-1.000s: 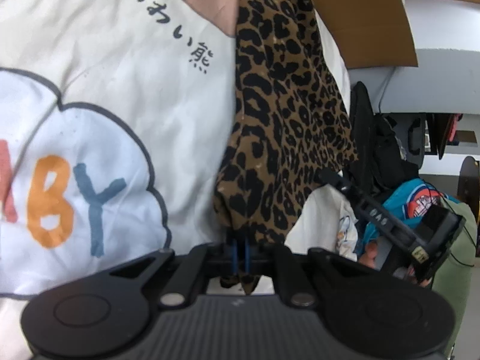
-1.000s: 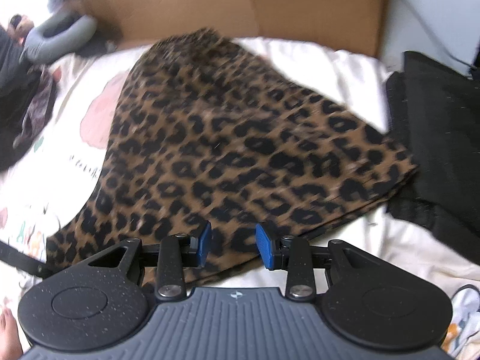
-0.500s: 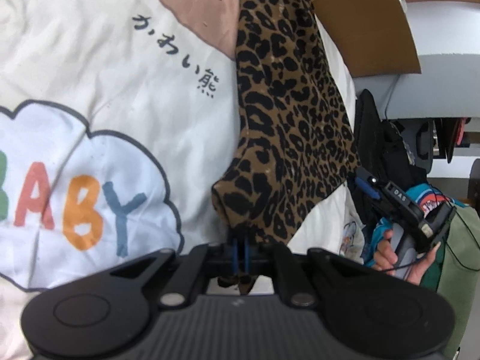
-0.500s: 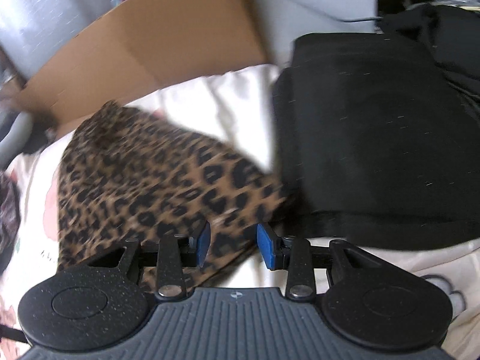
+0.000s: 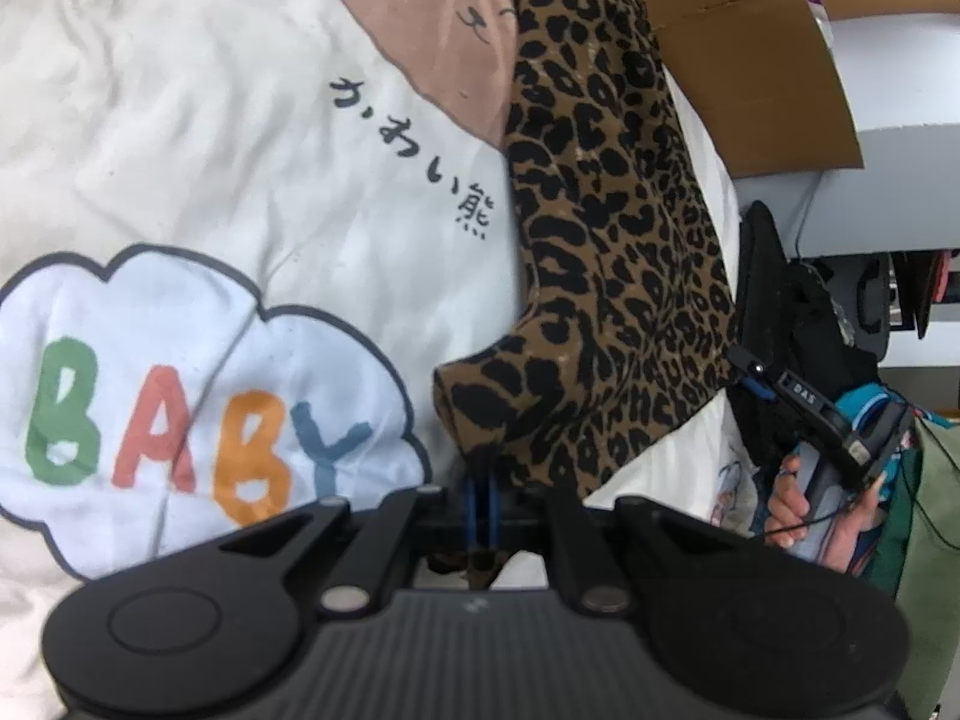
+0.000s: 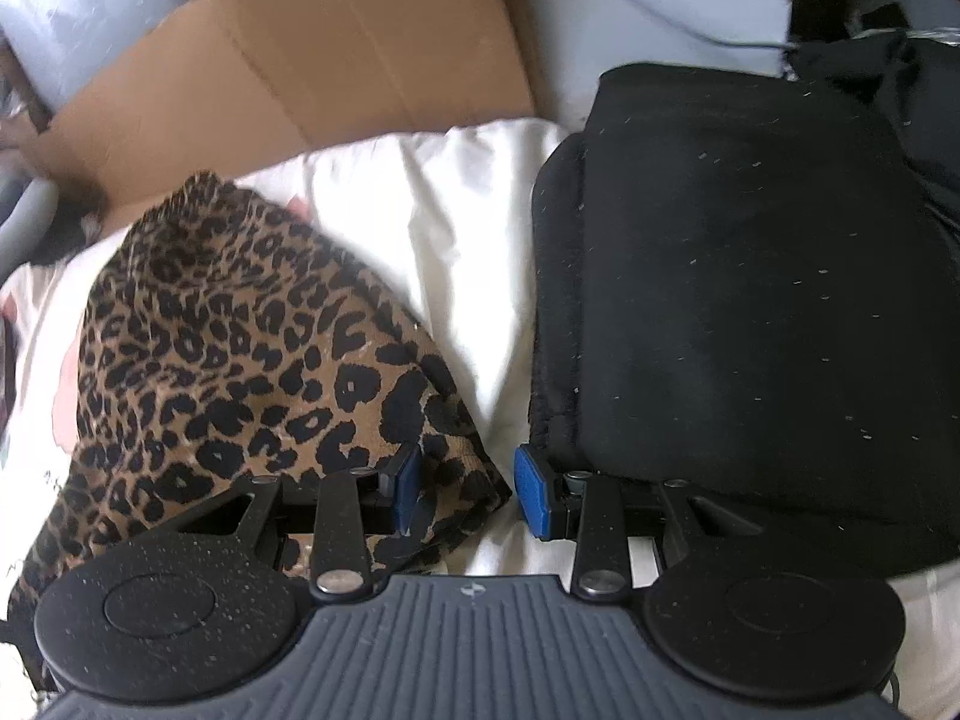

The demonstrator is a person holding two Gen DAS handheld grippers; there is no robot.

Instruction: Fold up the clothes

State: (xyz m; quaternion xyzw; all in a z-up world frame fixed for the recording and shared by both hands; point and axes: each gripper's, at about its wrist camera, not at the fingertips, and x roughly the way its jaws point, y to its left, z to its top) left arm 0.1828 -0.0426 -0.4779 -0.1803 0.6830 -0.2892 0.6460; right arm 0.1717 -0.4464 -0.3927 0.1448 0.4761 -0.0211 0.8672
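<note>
Left tongs (image 5: 480, 495): blue pads pressed together, clamped on a corner of the leopard-print garment (image 5: 606, 276). The cloth runs away from them in a narrow folded strip over the white printed blanket (image 5: 198, 138), next to the "BABY" cloud print (image 5: 180, 414).

Right tongs (image 6: 465, 489): pads spread apart, nothing gripped. The garment's near corner lies between and under the pads; contact unclear. Left pad (image 6: 407, 483) sits over the leopard cloth, right pad (image 6: 533, 492) just beside the folded black garment (image 6: 750, 312).

Cardboard box (image 6: 300, 66) behind both garments. Person's hand (image 5: 804, 498) holds the right handle at the blanket edge.
</note>
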